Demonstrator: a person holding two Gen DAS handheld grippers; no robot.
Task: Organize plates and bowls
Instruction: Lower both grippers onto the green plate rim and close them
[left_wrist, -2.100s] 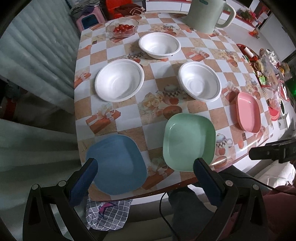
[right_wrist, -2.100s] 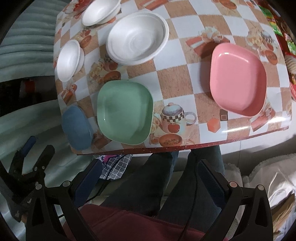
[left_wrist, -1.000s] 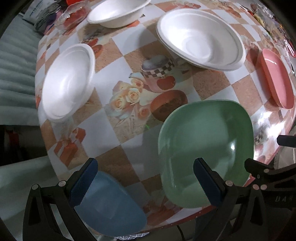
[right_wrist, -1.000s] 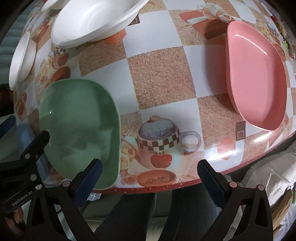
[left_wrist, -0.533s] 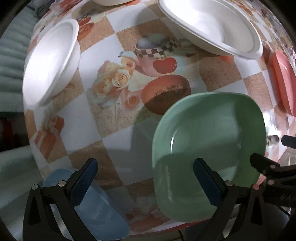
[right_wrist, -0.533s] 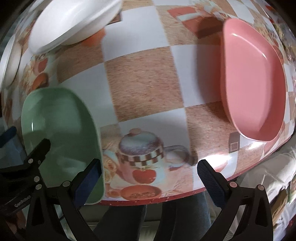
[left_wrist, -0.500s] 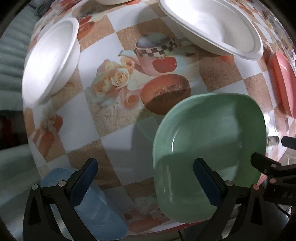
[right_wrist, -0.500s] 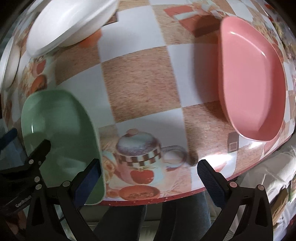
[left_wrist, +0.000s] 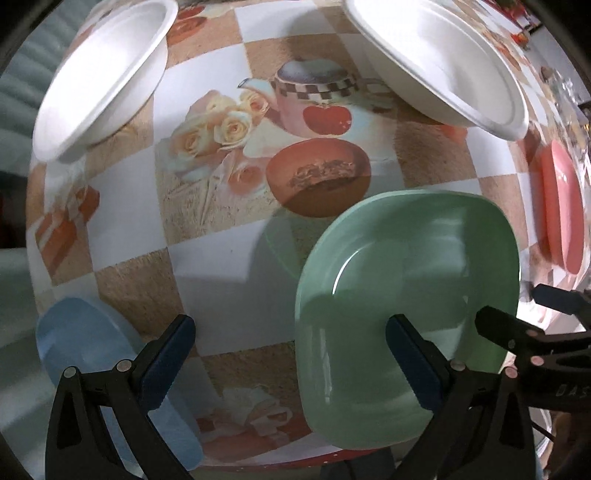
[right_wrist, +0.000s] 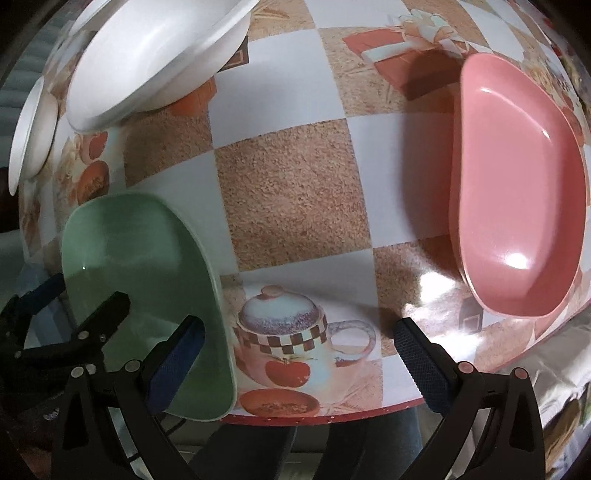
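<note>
checkered tablecloth (right_wrist: 288, 192) carried white bowls (left_wrist: 439, 62), a blue plate (left_wrist: 85, 343) and a pink plate (right_wrist: 517, 206). left gripper (left_wrist: 291, 354) and right gripper (right_wrist: 295, 350) hung spread wide, empty, at the green plate (left_wrist: 406, 280) near the table's front edge.

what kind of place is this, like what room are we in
Most likely a home dining or kitchen table. It wears a checkered oilcloth printed with teapots and roses, and it is set with white bowls and a green plate, a pink plate and a blue plate.
</note>
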